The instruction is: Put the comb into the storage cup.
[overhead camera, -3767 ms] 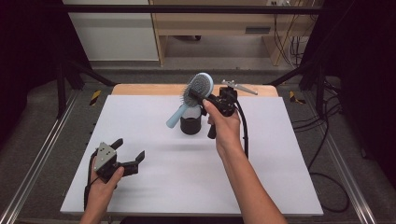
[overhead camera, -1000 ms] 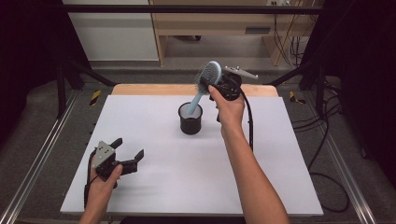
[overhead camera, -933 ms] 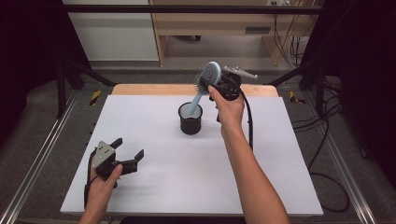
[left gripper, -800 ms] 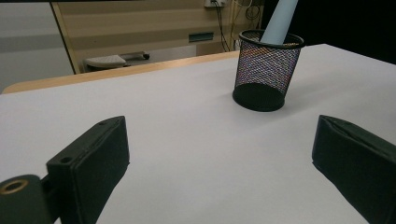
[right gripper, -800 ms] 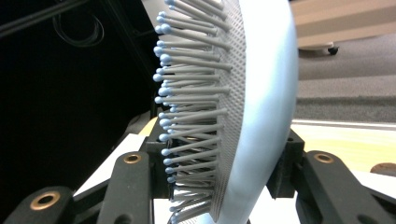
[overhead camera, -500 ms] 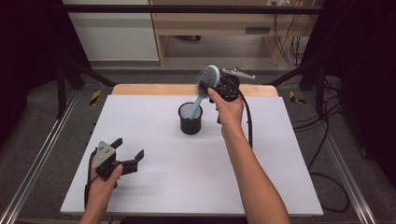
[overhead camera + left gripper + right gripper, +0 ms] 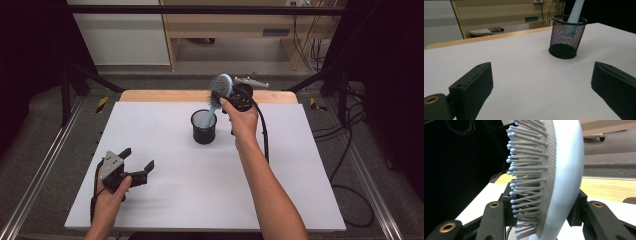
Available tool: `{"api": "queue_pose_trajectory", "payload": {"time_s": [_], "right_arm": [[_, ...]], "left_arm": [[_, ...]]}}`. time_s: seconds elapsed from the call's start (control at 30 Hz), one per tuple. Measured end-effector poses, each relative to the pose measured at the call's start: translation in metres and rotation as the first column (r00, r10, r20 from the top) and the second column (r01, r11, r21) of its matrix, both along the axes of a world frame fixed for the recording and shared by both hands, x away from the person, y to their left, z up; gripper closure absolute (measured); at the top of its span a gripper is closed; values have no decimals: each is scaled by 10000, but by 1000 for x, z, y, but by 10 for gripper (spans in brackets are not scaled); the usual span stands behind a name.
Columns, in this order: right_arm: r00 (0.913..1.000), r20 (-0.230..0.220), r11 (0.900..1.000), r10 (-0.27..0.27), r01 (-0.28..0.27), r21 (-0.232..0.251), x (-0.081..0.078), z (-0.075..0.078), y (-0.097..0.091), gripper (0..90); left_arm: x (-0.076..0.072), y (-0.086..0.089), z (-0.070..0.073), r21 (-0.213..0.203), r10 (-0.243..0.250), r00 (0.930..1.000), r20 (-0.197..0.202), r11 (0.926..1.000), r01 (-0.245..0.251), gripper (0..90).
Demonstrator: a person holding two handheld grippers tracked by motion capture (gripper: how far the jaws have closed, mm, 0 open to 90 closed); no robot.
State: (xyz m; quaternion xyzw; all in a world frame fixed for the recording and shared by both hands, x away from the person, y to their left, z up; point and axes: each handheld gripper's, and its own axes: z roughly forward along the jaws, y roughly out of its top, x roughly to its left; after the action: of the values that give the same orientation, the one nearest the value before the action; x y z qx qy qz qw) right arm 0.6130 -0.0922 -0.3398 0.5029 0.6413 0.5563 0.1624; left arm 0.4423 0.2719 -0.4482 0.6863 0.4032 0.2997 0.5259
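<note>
The right gripper had its jaws clamped on the head of the blue hairbrush, whose handle stood tilted inside the black mesh cup on the table. Well apart from the cup, the left gripper rested with jaws apart and nothing between them.

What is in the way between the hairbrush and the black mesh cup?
Nothing visible. The right hand-held gripper clamps the hairbrush by its head, and the handle already reaches down through the open top of the mesh cup; the cup's inside looks free.
</note>
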Motion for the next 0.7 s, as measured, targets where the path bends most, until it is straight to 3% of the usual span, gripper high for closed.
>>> {"api": "queue_pose_trajectory", "payload": {"time_s": [0.7], "right_arm": [[9998, -182, 9998, -56, 52, -178, 3, -11, 4, 532]], "left_arm": [[0, 1, 1, -66, -13, 10000, -4, 10000, 13, 42]]}}
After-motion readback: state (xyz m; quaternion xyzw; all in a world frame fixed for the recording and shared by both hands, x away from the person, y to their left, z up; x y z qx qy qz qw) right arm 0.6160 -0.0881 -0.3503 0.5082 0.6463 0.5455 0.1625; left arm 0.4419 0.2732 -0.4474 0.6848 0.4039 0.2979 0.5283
